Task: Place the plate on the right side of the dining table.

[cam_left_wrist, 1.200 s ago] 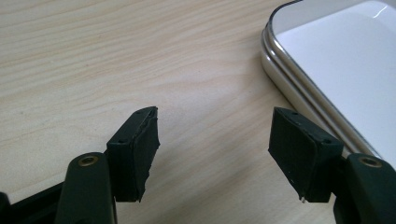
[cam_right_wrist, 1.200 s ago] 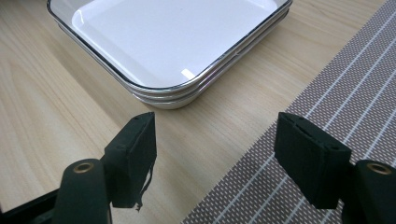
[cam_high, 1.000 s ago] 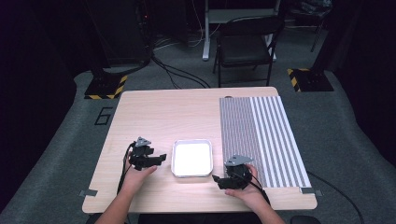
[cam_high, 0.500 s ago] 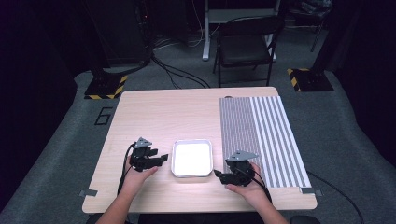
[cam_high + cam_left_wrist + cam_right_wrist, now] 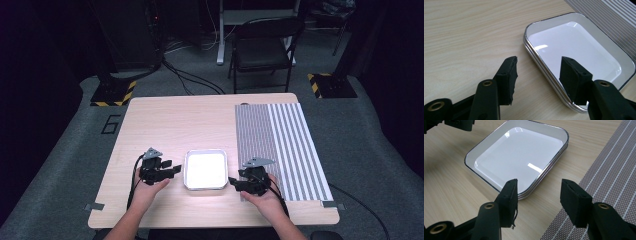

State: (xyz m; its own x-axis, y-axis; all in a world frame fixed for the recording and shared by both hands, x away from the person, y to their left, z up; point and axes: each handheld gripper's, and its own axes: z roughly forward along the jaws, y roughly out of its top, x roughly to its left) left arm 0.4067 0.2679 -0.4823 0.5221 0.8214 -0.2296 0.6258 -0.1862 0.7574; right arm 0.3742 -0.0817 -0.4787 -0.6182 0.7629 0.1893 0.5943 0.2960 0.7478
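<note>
A stack of white square plates (image 5: 205, 169) with dark rims sits near the table's front edge. My left gripper (image 5: 174, 169) lies just left of it, held by a hand. In the left gripper view its jaws (image 5: 539, 72) straddle the stack's near rim (image 5: 549, 72); they have just been closing, but the pads stand apart from the rim. My right gripper (image 5: 233, 182) lies at the stack's right front corner. Its jaws (image 5: 539, 192) have also just been closing, half wide, with the stack's corner (image 5: 524, 193) low between them, untouched.
A grey and white striped placemat (image 5: 280, 145) covers the right part of the wooden table (image 5: 175, 120), right beside my right gripper. A dark folding chair (image 5: 262, 50) stands on the floor beyond the far edge. The left gripper's tip (image 5: 456, 123) shows across the plates.
Both pairs of jaws have narrowed around the plate stack's edges. Neither hand has shifted noticeably, and the plates lie where they were.
</note>
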